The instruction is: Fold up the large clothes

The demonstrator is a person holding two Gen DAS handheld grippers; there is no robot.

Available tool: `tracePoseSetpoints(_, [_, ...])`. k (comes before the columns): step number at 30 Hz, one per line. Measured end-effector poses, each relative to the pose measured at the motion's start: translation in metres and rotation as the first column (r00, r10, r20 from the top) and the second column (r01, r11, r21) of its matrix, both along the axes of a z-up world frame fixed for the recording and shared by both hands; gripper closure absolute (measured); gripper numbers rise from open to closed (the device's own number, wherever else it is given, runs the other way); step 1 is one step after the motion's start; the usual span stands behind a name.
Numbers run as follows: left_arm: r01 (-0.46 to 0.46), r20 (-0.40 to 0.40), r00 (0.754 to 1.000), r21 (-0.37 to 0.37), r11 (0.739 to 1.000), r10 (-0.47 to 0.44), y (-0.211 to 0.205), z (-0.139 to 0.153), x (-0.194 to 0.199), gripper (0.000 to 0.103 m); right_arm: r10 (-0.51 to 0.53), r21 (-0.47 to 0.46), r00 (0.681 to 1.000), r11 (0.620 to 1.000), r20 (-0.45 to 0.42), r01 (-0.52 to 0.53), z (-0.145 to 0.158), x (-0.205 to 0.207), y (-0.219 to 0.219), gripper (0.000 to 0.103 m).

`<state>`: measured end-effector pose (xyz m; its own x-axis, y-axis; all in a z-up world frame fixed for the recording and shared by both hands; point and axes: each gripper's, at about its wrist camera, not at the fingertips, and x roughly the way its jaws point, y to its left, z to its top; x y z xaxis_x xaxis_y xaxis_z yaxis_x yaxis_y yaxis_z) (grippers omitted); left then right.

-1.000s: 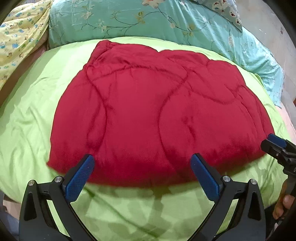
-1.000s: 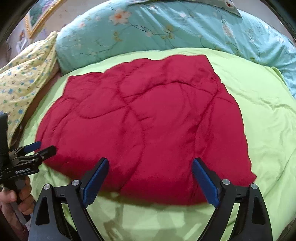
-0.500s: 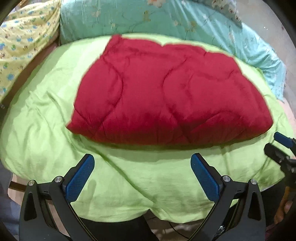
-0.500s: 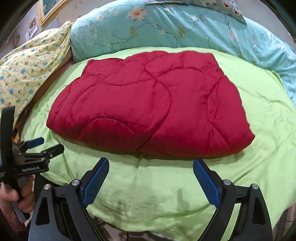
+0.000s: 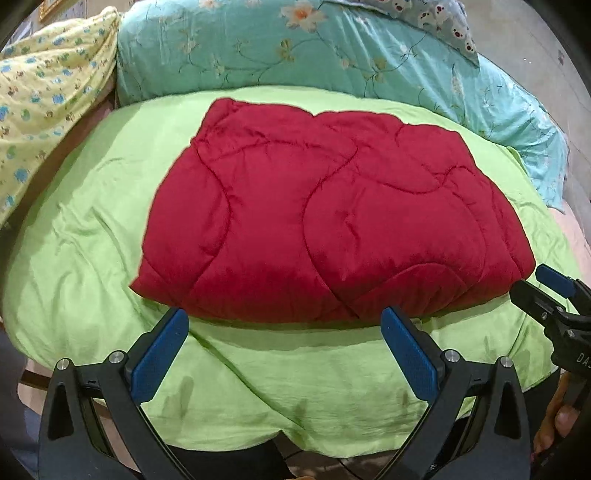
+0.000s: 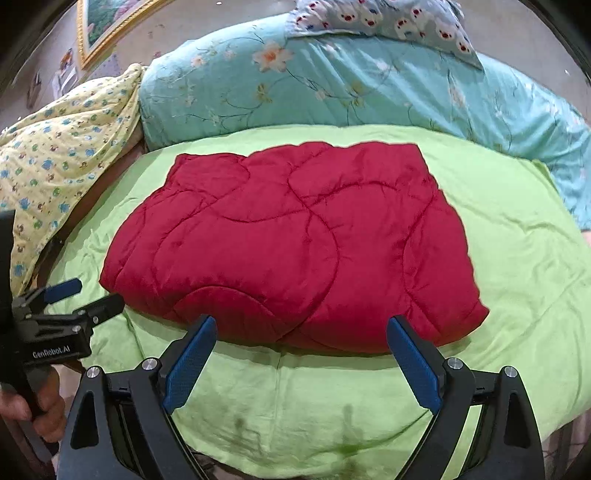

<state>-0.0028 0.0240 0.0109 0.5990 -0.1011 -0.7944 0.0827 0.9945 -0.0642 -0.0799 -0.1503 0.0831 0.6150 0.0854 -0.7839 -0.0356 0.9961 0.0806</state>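
Note:
A red quilted garment (image 5: 325, 221) (image 6: 295, 251) lies folded into a thick rectangle on the lime green bedcover (image 5: 92, 229) (image 6: 517, 229). My left gripper (image 5: 284, 336) hangs open just in front of its near edge, holding nothing. My right gripper (image 6: 301, 343) is open too, level with the near edge and empty. Each gripper shows in the other's view: the right one (image 5: 543, 291) by the garment's right corner, the left one (image 6: 79, 299) by its left corner, both apart from the cloth.
A teal floral duvet (image 5: 332, 51) (image 6: 351, 85) is bunched along the back of the bed. A yellow patterned pillow (image 5: 40, 96) (image 6: 55, 162) lies at the left. A framed picture (image 6: 107, 26) hangs on the wall. The bedcover's front edge (image 5: 258, 435) drops off just below the grippers.
Both grippers pulled back from over the garment toward the bed's front edge, then crept forward a little. The garment now lies free, folded in front of them.

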Motion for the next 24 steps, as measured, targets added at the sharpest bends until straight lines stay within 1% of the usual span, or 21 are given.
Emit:
tracePoseSetpoints(8, [-0.001, -0.02, 1.0, -0.006, 1.0, 0.001, -0.002, -0.006, 0.008, 0.0, 0.001, 0.016, 1.0, 1.0, -0.03, -0.001, -0.011, 0.008, 0.0, 0.009])
tracePoseSetpoints(15, [0.001, -0.03, 1.0, -0.005, 1.0, -0.001, -0.001, -0.007, 0.013, 0.0, 0.002, 0.02, 1.0, 1.0, -0.031, -0.002, -0.011, 0.013, 0.0, 0.009])
tracePoseSetpoints(24, [0.004, -0.022, 1.0, -0.002, 1.0, -0.004, 0.0, -0.004, 0.016, 0.0, 0.009, 0.026, 1.0, 1.0, -0.027, -0.008, -0.006, 0.019, 0.0, 0.009])
